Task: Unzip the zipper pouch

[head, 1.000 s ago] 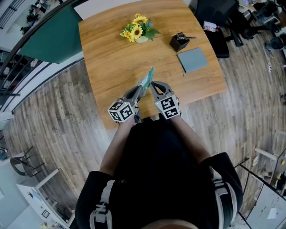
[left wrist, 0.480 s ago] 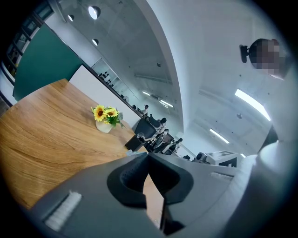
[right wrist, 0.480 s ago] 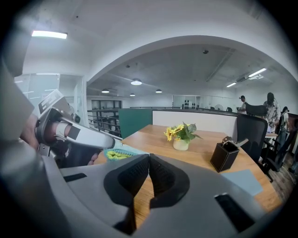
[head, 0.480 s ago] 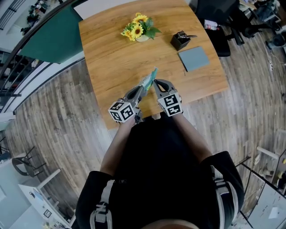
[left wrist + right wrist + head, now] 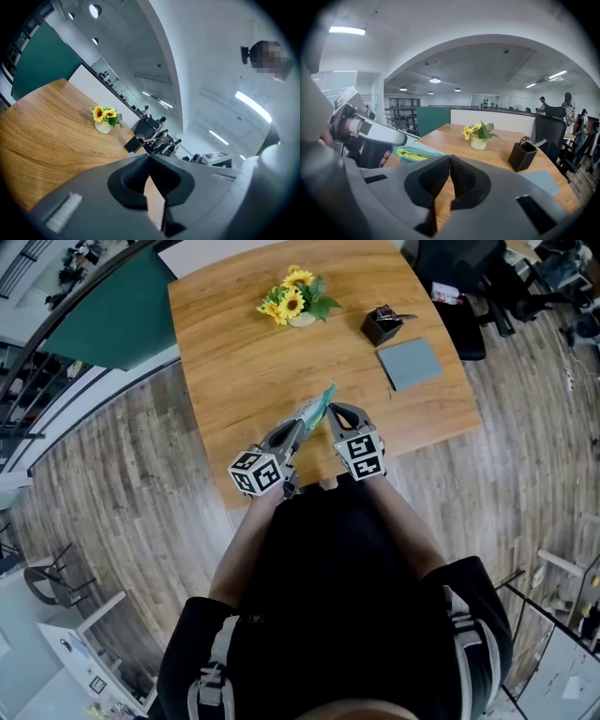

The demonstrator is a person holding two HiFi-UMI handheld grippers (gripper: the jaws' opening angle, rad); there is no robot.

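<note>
The teal and yellow-green zipper pouch (image 5: 317, 407) hangs just above the near part of the wooden table (image 5: 244, 352). My left gripper (image 5: 298, 426) is shut on its near end; a thin teal edge (image 5: 136, 155) peeks past the closed tips (image 5: 149, 157). In the right gripper view the pouch (image 5: 415, 152) sticks out from the left gripper (image 5: 404, 139). My right gripper (image 5: 330, 410) is shut, its tips (image 5: 450, 158) at the pouch's right edge. I see no zipper pull between its jaws.
A pot of sunflowers (image 5: 295, 301) stands at the table's far side. To its right are a black holder (image 5: 382, 324) and a grey-blue pad (image 5: 410, 364). Dark office chairs (image 5: 469, 277) stand past the table's right edge. Wood floor surrounds the table.
Both grippers and the pouch have shifted slightly right and away from me. Both grippers stay shut.
</note>
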